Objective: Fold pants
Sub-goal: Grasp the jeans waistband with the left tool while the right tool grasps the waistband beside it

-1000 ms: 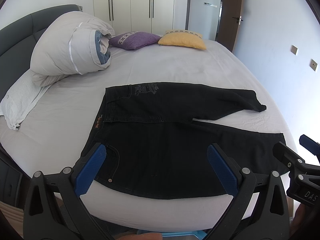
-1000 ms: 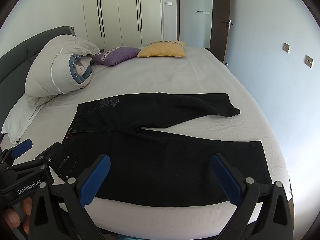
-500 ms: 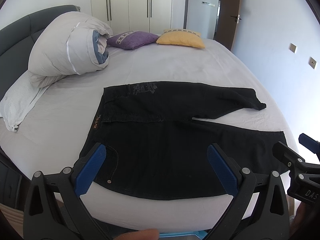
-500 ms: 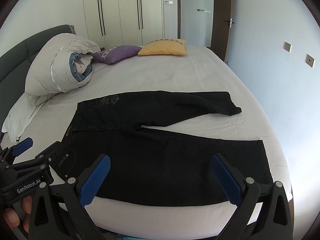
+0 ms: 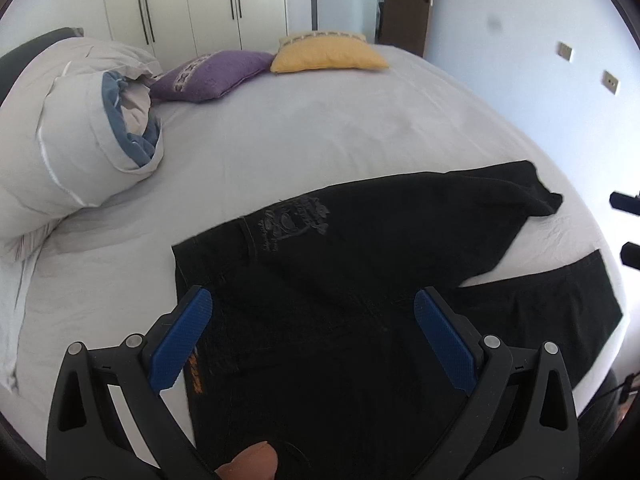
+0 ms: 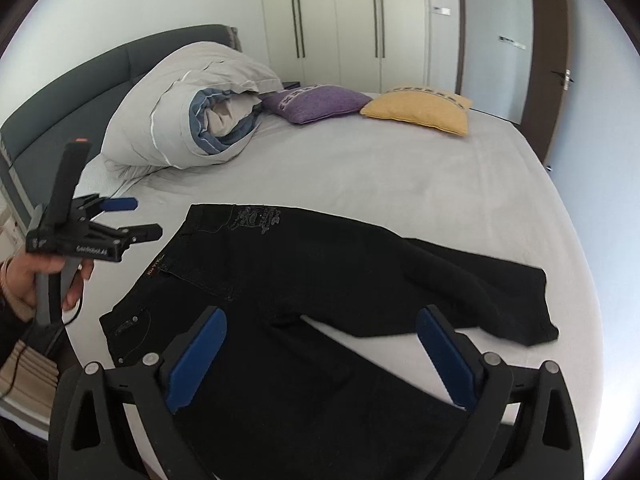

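Observation:
Black pants [image 5: 360, 280] lie flat on the grey bed sheet [image 5: 320, 128], waistband to the left, the two legs spread apart to the right. My left gripper [image 5: 316, 320] is open and hovers over the waistband end with nothing pressed between its blue pads. In the right wrist view the pants [image 6: 320, 272] fill the foreground. My right gripper [image 6: 320, 340] hangs over the crotch and the near leg; its jaws are closing slightly but stand wide, with no cloth pinched. The left gripper [image 6: 146, 218] shows there at the left, held by a hand [image 6: 24, 280], beside the waistband.
A rolled grey duvet [image 6: 192, 120] lies by the dark headboard [image 6: 80, 80]. A purple cushion [image 6: 316, 102] and a yellow cushion [image 6: 416, 110] sit at the far side. Wardrobe doors and a brown door stand behind. The bed's edge runs close below both grippers.
Both grippers have moved in over the bed, closer to the pants, and both have rolled. The left one now sits above the waistband, the right one above the legs.

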The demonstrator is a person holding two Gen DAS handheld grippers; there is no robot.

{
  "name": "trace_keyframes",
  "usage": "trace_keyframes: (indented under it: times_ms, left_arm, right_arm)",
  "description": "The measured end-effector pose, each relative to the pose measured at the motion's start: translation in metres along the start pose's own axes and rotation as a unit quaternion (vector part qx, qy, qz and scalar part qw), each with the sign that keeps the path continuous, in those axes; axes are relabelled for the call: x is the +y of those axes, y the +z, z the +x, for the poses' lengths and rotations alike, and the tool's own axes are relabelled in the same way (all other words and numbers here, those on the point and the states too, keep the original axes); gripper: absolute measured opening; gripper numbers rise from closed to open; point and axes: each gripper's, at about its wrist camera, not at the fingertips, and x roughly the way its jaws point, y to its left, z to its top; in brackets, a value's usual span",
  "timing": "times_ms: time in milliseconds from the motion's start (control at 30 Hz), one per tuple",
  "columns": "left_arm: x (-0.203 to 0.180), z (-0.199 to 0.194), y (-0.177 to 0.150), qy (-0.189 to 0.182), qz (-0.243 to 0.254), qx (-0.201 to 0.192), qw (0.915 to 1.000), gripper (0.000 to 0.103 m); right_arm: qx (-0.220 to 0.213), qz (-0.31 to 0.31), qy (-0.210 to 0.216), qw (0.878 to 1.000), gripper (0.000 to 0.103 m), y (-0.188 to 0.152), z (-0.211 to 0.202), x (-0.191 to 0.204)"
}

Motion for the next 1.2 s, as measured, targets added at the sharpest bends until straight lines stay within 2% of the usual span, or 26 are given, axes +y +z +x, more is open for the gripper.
trace_keyframes:
  times_ms: [67, 167, 300, 367, 433, 533, 633, 700, 733, 800, 867, 933, 1033, 1200]
  left_arm:
    - [0.018, 0.045, 0.023, 0.002, 0.039, 0.047, 0.9981, 0.103]
    - [0.046, 0.104, 0.049, 0.024, 0.064, 0.074, 0.9949, 0.103]
    - [0.073, 0.174, 0.076, -0.022, 0.052, 0.115, 0.9918, 0.102]
    - [0.074, 0.203, 0.082, -0.020, 0.070, 0.129, 0.9889, 0.095]
    - [0.079, 0.227, 0.087, -0.025, 0.082, 0.149, 0.9852, 0.091]
    - [0.087, 0.253, 0.088, -0.026, 0.086, 0.168, 0.9816, 0.086]
    - [0.096, 0.279, 0.085, -0.043, 0.082, 0.206, 0.9741, 0.080]
    - [0.098, 0.287, 0.085, -0.056, 0.079, 0.213, 0.9722, 0.078]
    - [0.097, 0.289, 0.085, -0.060, 0.081, 0.214, 0.9716, 0.073]
    - [0.093, 0.289, 0.084, -0.077, 0.087, 0.216, 0.9695, 0.053]
    - [0.082, 0.287, 0.083, -0.069, 0.107, 0.213, 0.9688, 0.016]
    - [0.074, 0.284, 0.081, -0.051, 0.121, 0.205, 0.9698, 0.012]
    - [0.064, 0.265, 0.075, -0.043, 0.130, 0.166, 0.9766, 0.010]
    - [0.059, 0.227, 0.059, -0.032, 0.155, 0.105, 0.9819, 0.010]
  right_arm:
    - [0.011, -0.029, 0.024, 0.999, 0.091, 0.020, 0.030, -0.014]
    - [0.033, -0.054, 0.038, 0.997, 0.081, 0.047, 0.077, -0.034]
    - [0.051, -0.055, 0.050, 0.996, 0.066, 0.070, 0.131, -0.056]
    - [0.050, -0.064, 0.057, 0.995, 0.066, 0.073, 0.149, -0.061]
    - [0.056, -0.072, 0.069, 0.993, 0.066, 0.075, 0.164, -0.064]
    - [0.067, -0.085, 0.079, 0.991, 0.066, 0.076, 0.183, -0.068]
    - [0.079, -0.095, 0.091, 0.988, 0.065, 0.078, 0.199, -0.069]
    - [0.082, -0.106, 0.097, 0.986, 0.062, 0.081, 0.207, -0.069]
    - [0.084, -0.109, 0.100, 0.985, 0.062, 0.083, 0.210, -0.068]
    - [0.089, -0.118, 0.100, 0.984, 0.062, 0.087, 0.217, -0.066]
    - [0.095, -0.129, 0.100, 0.982, 0.058, 0.092, 0.226, -0.063]
    - [0.106, -0.135, 0.097, 0.980, 0.056, 0.097, 0.238, -0.060]
    - [0.120, -0.155, 0.098, 0.976, 0.051, 0.105, 0.254, -0.052]
    - [0.143, -0.199, 0.106, 0.964, 0.045, 0.113, 0.276, -0.041]
